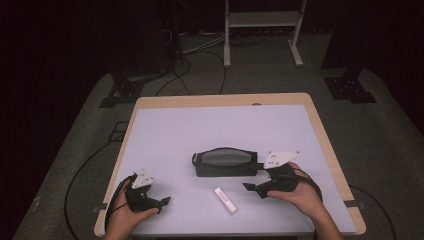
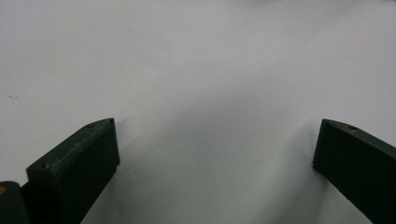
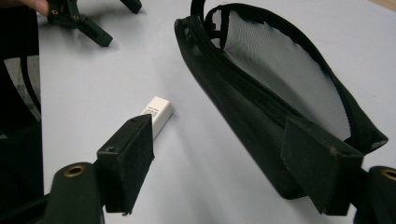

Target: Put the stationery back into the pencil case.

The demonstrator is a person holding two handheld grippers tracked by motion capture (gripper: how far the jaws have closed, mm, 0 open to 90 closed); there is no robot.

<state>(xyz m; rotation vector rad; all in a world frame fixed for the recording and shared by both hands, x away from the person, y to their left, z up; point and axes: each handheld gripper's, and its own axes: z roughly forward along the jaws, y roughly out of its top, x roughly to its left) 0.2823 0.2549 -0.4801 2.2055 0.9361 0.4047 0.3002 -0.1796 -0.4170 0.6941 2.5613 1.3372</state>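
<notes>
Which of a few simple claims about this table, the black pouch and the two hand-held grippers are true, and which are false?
1. The black mesh pouch lies on the table with its top open. True.
2. The small white stick is inside the pouch. False: it lies on the table in front of the pouch, apart from it.
3. The left gripper has its jaws apart with nothing between them. True.
4. The right gripper is clamped on the white stick. False: its jaws stand open, with the stick beyond one jaw and the pouch by the other.
5. The pouch is bright red. False: it is black with a pale mesh side.
</notes>
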